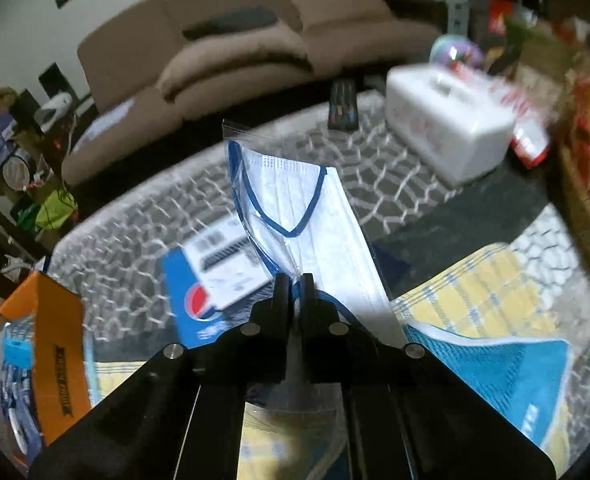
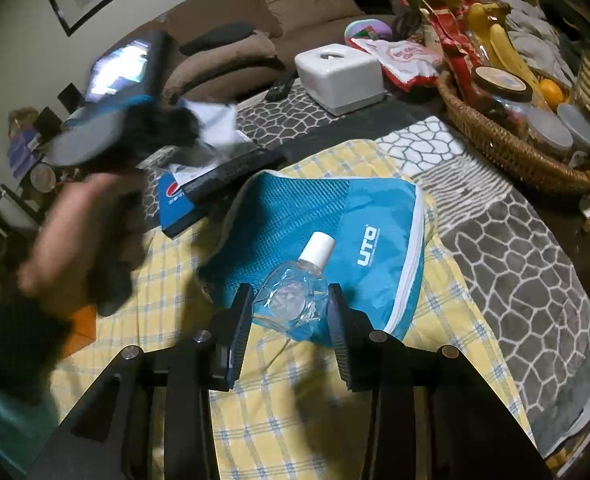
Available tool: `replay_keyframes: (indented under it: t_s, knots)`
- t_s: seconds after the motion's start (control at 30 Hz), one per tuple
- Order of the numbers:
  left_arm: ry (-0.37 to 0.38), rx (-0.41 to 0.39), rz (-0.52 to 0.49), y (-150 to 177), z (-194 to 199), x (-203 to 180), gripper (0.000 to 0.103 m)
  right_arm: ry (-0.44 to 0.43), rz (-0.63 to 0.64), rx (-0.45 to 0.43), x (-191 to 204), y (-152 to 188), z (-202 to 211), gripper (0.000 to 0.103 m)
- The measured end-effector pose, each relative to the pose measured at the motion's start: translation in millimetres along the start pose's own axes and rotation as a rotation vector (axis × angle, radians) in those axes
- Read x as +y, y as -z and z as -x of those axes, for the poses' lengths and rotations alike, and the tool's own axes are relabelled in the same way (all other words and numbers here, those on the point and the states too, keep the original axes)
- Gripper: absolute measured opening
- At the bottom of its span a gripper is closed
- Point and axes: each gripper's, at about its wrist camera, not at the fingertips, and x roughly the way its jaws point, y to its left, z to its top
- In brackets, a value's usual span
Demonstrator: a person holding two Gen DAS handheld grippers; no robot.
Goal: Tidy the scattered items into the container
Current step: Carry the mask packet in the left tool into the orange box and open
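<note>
Left tool (image 1: 295,280) pinches bagged mask (image 1: 295,200), corner hidden.

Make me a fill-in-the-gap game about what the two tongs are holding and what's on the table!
1. The left tongs are shut on a bagged face ____.
2. The right tongs hold a clear bottle with a ____ cap.
3. The blue mesh pouch lies on a yellow checked ____.
4. The bananas sit in a wicker ____.

Missing words: mask; white; cloth; basket
</note>
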Motion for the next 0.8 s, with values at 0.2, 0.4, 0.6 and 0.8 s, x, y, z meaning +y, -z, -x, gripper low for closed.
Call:
replay_keyframes:
  t_s: [0.2,0.4,0.6,0.8]
  knots:
    - [-0.020,-0.189,0.002,16,104,49,0.005,0.008,0.032,-0.004,10,0,-5,0.037]
    - [0.047,-0.252,0.159,54,189,138,0.005,0.010,0.076,0.002,27,2,-20,0.037]
    - [-0.106,-0.302,0.286,98,243,248,0.005,0.040,0.160,0.023,54,13,-45,0.037]
    - [-0.148,-0.284,0.411,146,244,345,0.005,-0.027,0.193,0.016,73,23,-47,0.037]
